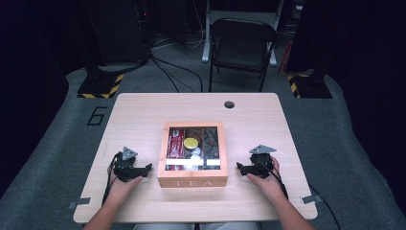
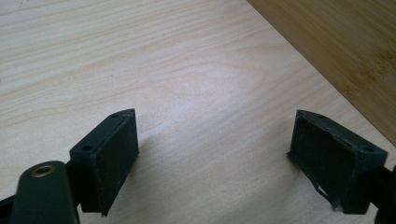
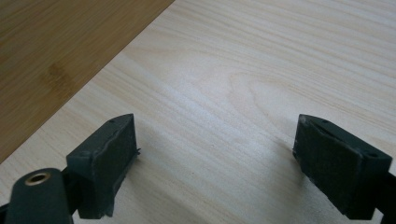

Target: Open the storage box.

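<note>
A wooden tea box (image 1: 192, 154) with a glass lid and "TEA" on its front stands in the middle of the table; tea bags and a yellow round item show through the lid. My left gripper (image 1: 146, 168) rests on the table just left of the box, jaws wide open and empty. My right gripper (image 1: 240, 166) rests just right of the box, also open and empty. In the left gripper view my gripper (image 2: 212, 163) has bare tabletop between its pads, with the box's side (image 2: 345, 51) at upper right. In the right gripper view my gripper (image 3: 215, 163) sees the box's side (image 3: 60, 46) at upper left.
The light wooden table (image 1: 143, 115) has a round cable hole (image 1: 229, 104) near its far edge. A black folding chair (image 1: 242, 45) stands beyond the table on grey floor. Dark stands with striped bases flank the far corners.
</note>
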`<state>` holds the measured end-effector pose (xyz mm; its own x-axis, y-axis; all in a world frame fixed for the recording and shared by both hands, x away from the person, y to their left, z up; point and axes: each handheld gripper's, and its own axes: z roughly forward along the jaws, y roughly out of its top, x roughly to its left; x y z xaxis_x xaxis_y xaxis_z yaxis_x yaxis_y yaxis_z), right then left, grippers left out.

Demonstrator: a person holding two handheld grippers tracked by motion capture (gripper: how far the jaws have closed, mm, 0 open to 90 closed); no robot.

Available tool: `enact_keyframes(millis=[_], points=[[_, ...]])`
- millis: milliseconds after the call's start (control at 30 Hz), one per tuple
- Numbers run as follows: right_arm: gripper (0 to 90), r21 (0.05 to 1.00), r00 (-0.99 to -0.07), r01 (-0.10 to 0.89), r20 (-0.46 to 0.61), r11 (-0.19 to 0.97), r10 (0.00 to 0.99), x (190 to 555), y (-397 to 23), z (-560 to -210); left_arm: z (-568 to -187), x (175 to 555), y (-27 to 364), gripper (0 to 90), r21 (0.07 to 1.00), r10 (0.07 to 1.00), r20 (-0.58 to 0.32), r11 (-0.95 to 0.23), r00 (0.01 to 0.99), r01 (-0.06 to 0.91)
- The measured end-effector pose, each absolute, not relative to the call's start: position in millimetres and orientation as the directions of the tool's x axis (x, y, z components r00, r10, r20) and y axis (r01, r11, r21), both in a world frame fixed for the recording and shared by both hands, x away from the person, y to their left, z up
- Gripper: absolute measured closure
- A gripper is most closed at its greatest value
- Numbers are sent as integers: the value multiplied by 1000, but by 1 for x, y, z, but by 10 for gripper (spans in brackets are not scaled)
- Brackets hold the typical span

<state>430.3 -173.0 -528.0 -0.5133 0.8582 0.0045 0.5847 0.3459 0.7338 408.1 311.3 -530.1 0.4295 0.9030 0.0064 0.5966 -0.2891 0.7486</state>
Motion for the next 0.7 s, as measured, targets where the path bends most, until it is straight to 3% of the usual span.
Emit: enact_keyframes(millis=[700], points=[[123,738,-508,580,-5,346,861,430,-172,-528,-530,407,311,151,749,903,3,-286,429,597]])
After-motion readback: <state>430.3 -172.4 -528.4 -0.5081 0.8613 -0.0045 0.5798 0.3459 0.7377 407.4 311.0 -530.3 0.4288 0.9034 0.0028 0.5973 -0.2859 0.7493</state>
